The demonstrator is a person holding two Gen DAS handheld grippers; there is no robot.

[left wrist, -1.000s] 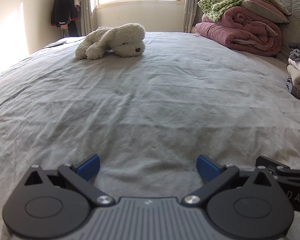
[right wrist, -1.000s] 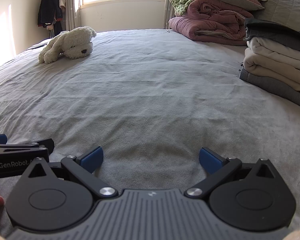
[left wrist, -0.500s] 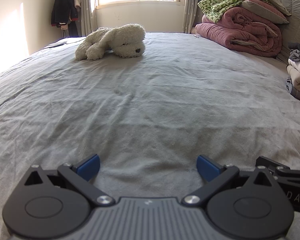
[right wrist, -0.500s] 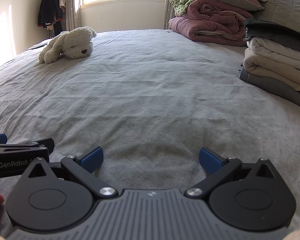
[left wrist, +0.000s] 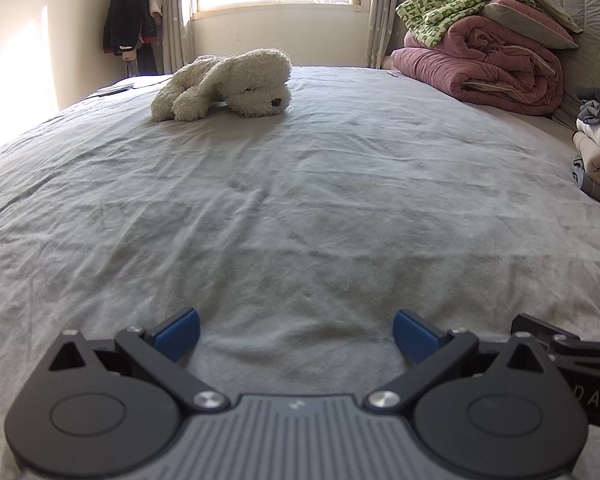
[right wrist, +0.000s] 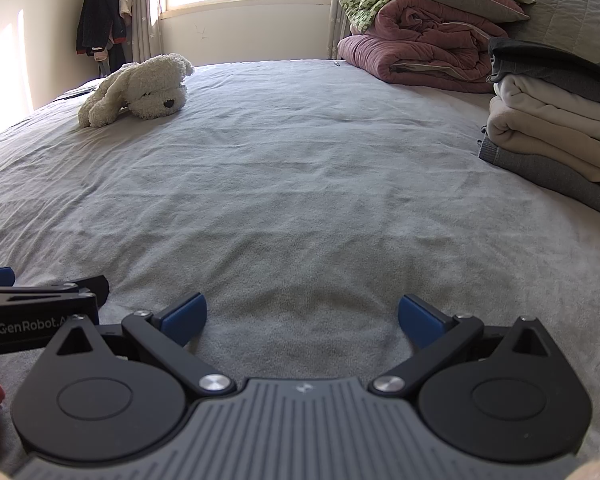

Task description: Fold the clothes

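A stack of folded clothes, grey, cream and dark, stands on the right side of the bed; its edge shows in the left wrist view. My left gripper is open and empty, low over the grey bedsheet. My right gripper is open and empty over the same sheet, beside the left one. The left gripper's side shows in the right wrist view. No unfolded garment shows in front of either gripper.
A white plush dog lies at the far left of the bed. Rolled maroon and green quilts with pillows sit at the far right by the headboard. Dark coats hang in the corner.
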